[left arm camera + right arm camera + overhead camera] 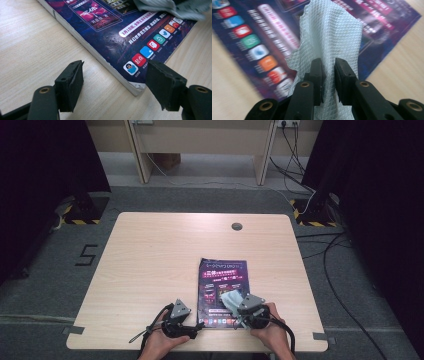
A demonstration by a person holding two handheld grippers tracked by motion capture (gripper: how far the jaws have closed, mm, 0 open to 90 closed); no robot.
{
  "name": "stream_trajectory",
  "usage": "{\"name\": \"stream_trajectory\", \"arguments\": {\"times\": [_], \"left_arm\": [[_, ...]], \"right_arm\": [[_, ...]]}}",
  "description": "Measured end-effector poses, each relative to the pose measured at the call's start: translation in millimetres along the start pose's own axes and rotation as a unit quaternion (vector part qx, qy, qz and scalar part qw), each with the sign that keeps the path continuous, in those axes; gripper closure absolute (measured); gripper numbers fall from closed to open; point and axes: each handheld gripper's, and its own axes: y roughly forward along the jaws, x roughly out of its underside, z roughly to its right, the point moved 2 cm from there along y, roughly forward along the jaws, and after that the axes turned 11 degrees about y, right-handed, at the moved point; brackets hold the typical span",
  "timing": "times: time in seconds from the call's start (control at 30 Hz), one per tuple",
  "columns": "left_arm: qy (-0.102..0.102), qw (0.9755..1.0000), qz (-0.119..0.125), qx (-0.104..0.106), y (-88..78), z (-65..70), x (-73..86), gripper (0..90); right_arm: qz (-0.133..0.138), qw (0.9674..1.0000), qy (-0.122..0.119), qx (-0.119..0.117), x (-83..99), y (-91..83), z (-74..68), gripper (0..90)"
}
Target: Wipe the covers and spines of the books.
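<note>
The right gripper point(328, 72) is clenched on a pale grey cloth point(329, 37), a thin wipe with a quilted diamond texture, pinched into a fold between the two black jaws and fanning out wider beyond them. In the high view the cloth point(231, 299) lies bunched on the near right part of a magazine point(222, 290), right at the front of that gripper point(248, 306).

The magazine has a glossy dark purple cover with pink and white lettering, picture panels and a row of small coloured app icons along its near edge. In the left gripper view its near corner point(136, 87) looks slightly frayed, the white page block showing along the side. It lies flat on the bench point(150, 260), towards the near edge and a little right of centre.

The left gripper point(113, 83) is released, its jaws standing wide apart with nothing pressed between them; the magazine's near corner sits just ahead, between the two pads. In the high view this gripper point(180, 317) rests low on the bench just left of the magazine.

Bare pale wood stretches to the left and far side of the magazine. A round grommet hole point(237, 226) sits near the far edge. Beyond the bench are grey carpet, loose cables point(330, 255) on the right, and a wooden desk frame point(200, 140) at the back.
</note>
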Motion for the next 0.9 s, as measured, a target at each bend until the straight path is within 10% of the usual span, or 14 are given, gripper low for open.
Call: {"name": "stream_trajectory", "arguments": {"times": [0.9], "left_arm": [[0.001, 1.0000, 0.001, 0.003, 0.2, -1.3, 0.3, 29.2]], "right_arm": [[0.025, 0.9990, -0.024, -0.028, 3.5, -2.1, -30.1, 77.1]]}}
